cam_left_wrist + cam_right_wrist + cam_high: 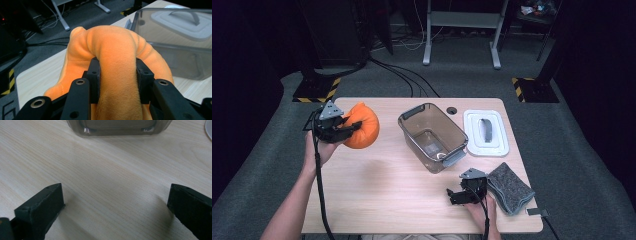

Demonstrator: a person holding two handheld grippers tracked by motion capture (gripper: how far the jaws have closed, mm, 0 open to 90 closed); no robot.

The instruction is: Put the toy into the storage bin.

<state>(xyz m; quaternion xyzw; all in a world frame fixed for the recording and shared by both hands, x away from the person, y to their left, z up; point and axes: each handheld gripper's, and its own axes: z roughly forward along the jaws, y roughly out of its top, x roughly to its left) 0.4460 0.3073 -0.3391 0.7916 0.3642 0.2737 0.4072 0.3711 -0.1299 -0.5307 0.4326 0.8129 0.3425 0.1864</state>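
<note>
An orange plush toy (363, 126) hangs above the left part of the wooden table (377, 190), and my left gripper (346, 127) is shut on it. In the left gripper view both pads squeeze a fold of the orange plush toy (117, 65) between them. A clear plastic bin (432, 136) stands open at the table's middle, to the right of the toy. My right gripper (457, 195) rests low near the front edge with its jaws wide apart and only bare wood between them. In the right gripper view the bin's base (117, 127) lies ahead.
A white lid with a grey handle (485, 132) lies right of the bin. A folded grey cloth (510, 188) sits at the front right corner, beside my right hand. A small black hole (452, 110) marks the table's far edge. Cables and stands cover the floor behind.
</note>
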